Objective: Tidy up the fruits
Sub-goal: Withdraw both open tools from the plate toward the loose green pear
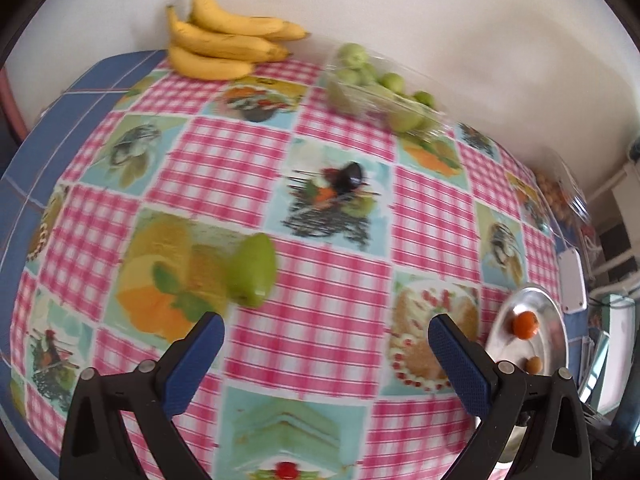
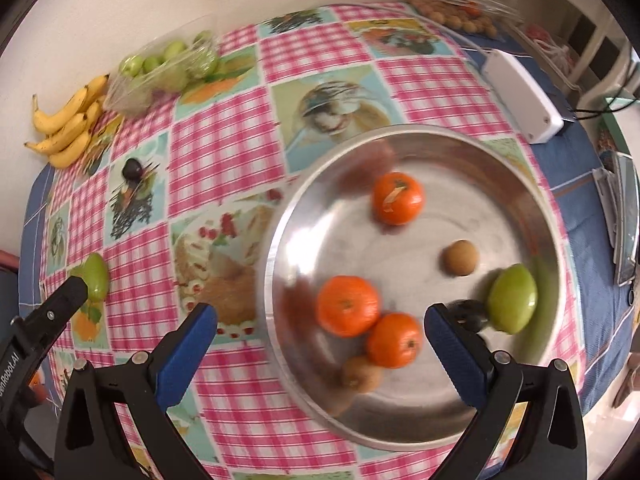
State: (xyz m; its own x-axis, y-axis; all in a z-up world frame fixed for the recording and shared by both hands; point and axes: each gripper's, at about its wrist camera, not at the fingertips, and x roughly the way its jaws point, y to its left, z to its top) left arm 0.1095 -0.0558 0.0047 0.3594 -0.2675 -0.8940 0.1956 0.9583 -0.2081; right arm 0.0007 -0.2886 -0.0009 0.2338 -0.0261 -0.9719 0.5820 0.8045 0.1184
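Gathering loose fruit into the bowl (image 2: 280,264) is the step in hand, I judge. Largest first: the bench (image 1: 240,168) under its checked cloth, then the bowl near its right edge, already holding three oranges (image 2: 347,306), a green fruit (image 2: 513,298), something dark beside it and small brown ones. Bananas (image 1: 224,40) and a clear tray of green fruit (image 1: 376,88) sit along the far edge by the wall.

Two pieces lie loose on the cloth: a green fruit (image 1: 253,274) just ahead of my left claw (image 1: 326,344), and a dark plum (image 1: 352,176) further in, mid-bench. The green one looks longish, its axis running away from me, narrow end toward the far edge, though blur hides detail.

Both claws gape wide and grip nothing; my right claw (image 2: 320,332) hovers over the bowl. Next I should swing the left claw leftward to straddle the green fruit across its short width, then close.
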